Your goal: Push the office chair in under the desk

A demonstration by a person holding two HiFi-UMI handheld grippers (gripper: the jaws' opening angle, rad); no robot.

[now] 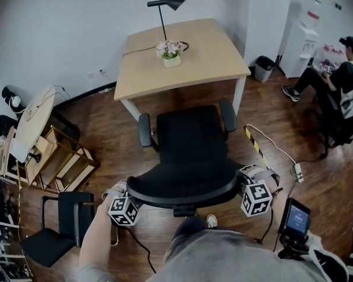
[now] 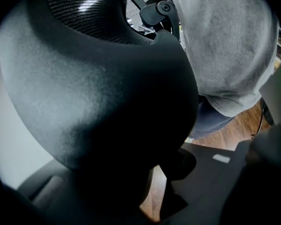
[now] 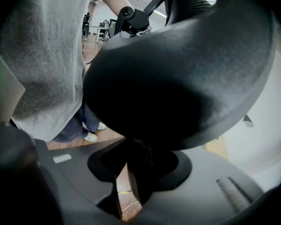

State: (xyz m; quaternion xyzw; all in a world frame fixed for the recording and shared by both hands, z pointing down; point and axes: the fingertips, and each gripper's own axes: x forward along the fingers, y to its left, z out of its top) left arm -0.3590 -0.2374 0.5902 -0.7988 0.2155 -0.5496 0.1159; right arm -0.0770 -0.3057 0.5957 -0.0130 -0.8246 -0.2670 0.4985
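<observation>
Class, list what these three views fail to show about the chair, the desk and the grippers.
Base and wheels of the office chair: head view, hidden under its seat.
Far legs of the desk: head view, covered by the desktop.
Pad contact of the left gripper and right gripper: head view, hidden by backrest and marker cubes.

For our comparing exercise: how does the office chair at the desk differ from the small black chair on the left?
The office chair has armrests and a wide curved backrest; the small chair is plainer, on a thin frame. The office chair faces the desk, held by the left tool and right tool; the small chair stands aside, untouched. Both are black.
</observation>
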